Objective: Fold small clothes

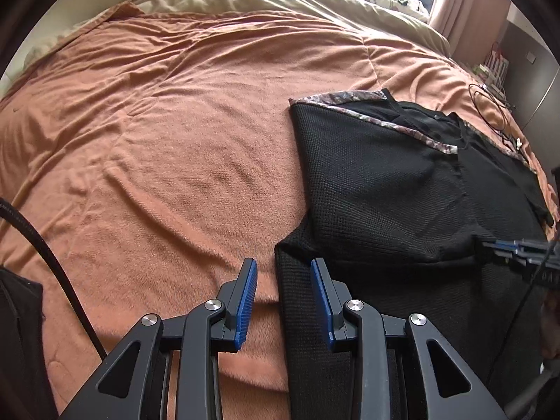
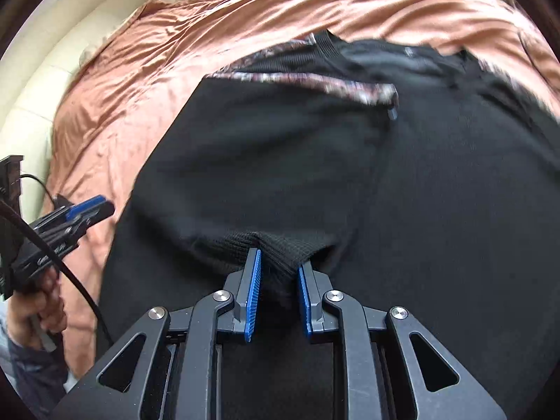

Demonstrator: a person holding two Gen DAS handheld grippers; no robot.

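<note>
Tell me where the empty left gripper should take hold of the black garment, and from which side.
Take the black garment at its near left edge, just ahead of the left gripper, coming in from the blanket side. That edge lies flat and free, while the right gripper already has bunched fabric between its jaws.

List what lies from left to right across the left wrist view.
black cable → orange blanket → left gripper → black garment → right gripper

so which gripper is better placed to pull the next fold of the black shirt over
Right, I'd say. The right gripper already has a bunched fold of the black shirt between its pads, while the left gripper hangs open at the shirt's edge over the orange blanket, holding nothing.
</note>
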